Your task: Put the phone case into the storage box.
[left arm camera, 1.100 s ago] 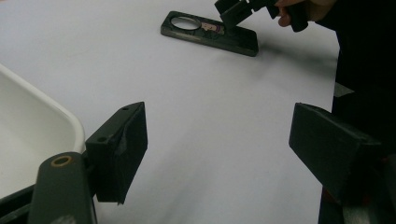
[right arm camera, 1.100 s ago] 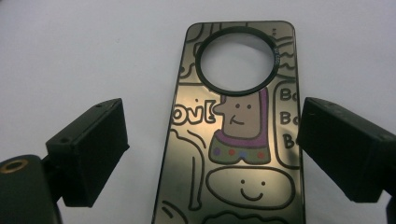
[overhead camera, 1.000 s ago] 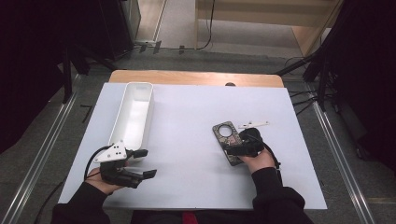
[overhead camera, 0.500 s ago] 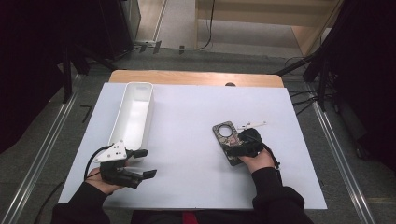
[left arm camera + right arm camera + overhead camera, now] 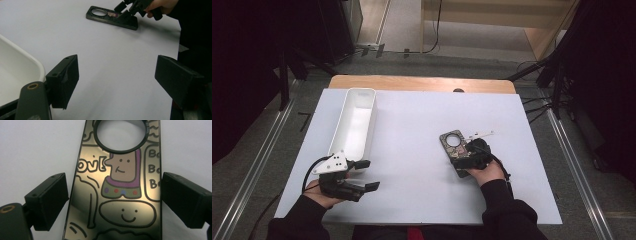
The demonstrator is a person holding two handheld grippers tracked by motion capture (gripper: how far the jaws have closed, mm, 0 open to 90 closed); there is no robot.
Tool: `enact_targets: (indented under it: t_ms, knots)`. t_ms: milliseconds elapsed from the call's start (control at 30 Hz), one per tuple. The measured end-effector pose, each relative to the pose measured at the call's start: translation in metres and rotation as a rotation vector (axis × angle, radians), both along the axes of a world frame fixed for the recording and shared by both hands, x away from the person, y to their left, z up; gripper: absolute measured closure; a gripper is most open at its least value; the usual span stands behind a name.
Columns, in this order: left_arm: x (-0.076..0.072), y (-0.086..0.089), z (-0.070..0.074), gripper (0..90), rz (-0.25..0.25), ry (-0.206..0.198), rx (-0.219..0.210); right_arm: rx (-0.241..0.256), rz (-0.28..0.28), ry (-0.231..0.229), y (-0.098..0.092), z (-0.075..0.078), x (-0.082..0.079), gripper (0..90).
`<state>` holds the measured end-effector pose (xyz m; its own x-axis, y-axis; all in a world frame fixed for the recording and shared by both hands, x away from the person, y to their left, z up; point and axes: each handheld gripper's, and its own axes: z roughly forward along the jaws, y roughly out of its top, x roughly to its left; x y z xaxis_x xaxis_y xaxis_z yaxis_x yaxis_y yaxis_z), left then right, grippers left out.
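Right claw [image 5: 113,202] straddles the cartoon-printed card [image 5: 120,195], jaws wide, not touching it.

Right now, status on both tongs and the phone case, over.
Right tongs open, jaws straddling the phone case, not clamped. Case flat on the white table. Left tongs open, idle beside the white bin. Nothing in the way.

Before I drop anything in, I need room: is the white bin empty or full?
Empty. The high view shows the white bin with a bare white floor and nothing inside it.
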<state>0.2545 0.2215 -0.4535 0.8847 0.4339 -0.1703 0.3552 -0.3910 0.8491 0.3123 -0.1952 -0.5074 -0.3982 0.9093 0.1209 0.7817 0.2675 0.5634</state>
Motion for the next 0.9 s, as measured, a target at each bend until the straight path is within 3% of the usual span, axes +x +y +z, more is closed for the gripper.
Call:
enact_targets:
  t_ms: [367,900]
  knots:
    - [0.0001,-0.0001,0.0001,19.4,-0.001,0.002,0.001,-0.032,0.003,0.002,0.0029,-0.0012,-0.0002,7.6]
    - [-0.0001,0.0,0.0002,19.4,0.0,0.001,0.0,-0.088,-0.004,-0.029,0.0098,-0.0044,-0.0033,7.6]
